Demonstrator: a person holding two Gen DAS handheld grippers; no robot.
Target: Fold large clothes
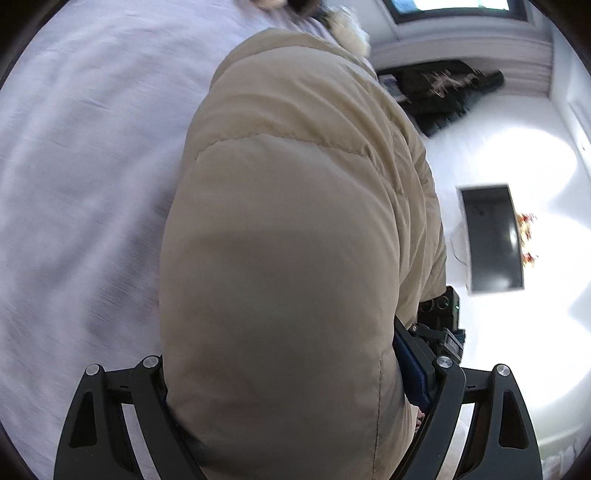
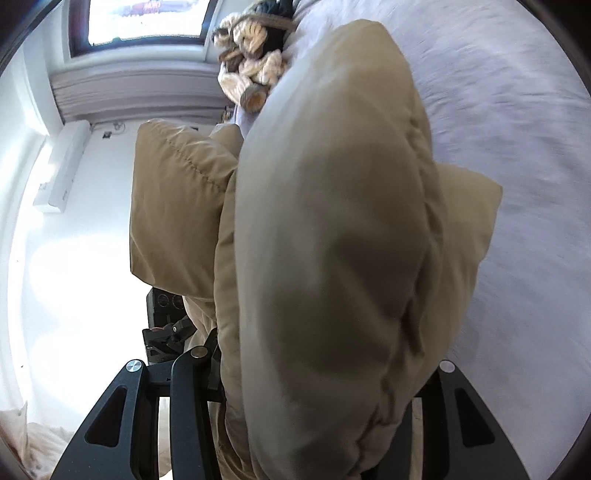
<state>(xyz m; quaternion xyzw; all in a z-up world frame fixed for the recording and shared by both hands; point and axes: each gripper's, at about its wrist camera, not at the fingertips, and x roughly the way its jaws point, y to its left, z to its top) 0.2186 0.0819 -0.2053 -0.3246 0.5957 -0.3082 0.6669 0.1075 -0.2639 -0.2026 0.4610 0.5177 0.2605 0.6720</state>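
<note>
A beige quilted puffer jacket (image 1: 288, 221) fills the middle of the left wrist view, bulging between my left gripper's black fingers (image 1: 439, 373). My left gripper (image 1: 295, 369) is shut on the jacket; its fingertips are hidden by the fabric. In the right wrist view the same jacket (image 2: 332, 240) bulges over my right gripper (image 2: 317, 369), which is shut on it, tips hidden too. Both grippers hold the jacket lifted above a pale lilac bed sheet (image 1: 85, 166). The other gripper (image 2: 166, 325) shows at the jacket's left edge.
The bed sheet (image 2: 517, 129) spreads under the jacket. A plush toy (image 2: 251, 74) lies at the bed's far end. Dark clothes (image 1: 447, 96) hang by a white wall, with a dark screen (image 1: 491, 236) and a window (image 2: 147, 22) beyond.
</note>
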